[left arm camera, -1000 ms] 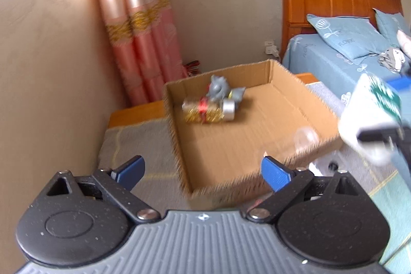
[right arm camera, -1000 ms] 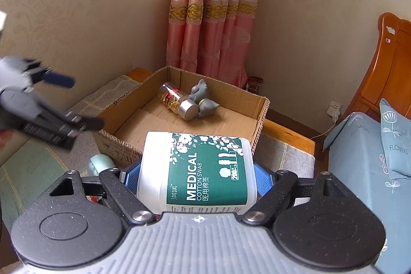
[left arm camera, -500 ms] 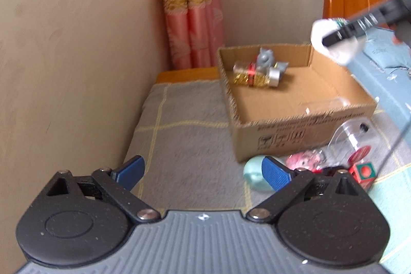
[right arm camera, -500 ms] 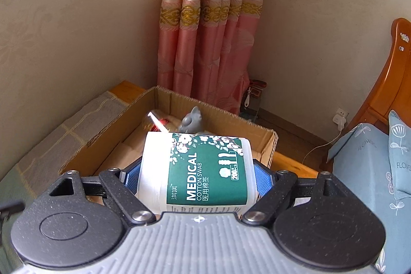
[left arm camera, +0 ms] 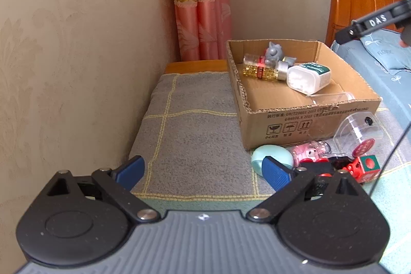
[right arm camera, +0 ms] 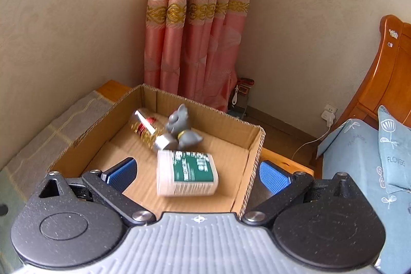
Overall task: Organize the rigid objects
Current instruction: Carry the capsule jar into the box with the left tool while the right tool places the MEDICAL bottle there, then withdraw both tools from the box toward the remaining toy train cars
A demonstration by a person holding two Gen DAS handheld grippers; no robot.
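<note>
A cardboard box (left arm camera: 303, 125) stands on a grey checked cloth (left arm camera: 195, 125). In it lie a white tub of medical cotton swabs with a green label (left arm camera: 308, 77), a glass bottle of gold beads (left arm camera: 262, 69) and a grey cat figure (left arm camera: 274, 52). In the right wrist view the tub (right arm camera: 186, 172) is blurred in the box (right arm camera: 226, 120), below my open, empty right gripper (right arm camera: 197, 172). My left gripper (left arm camera: 203, 170) is open and empty, low over the cloth in front of the box. Part of the right gripper (left arm camera: 372, 22) shows at the upper right of the left wrist view.
In front of the box lie a pale green egg shape (left arm camera: 272, 158), a pink clear toy (left arm camera: 310, 150), a clear plastic case (left arm camera: 359, 135) and red and black toy blocks (left arm camera: 359, 166). A wall runs along the left. A bed with blue bedding (right arm camera: 359, 171) and pink curtains (right arm camera: 195, 48) stand beyond.
My right gripper has opened and let go of the cotton swab tub, which now lies in the box. My left gripper has drawn back and lower, away from the box.
</note>
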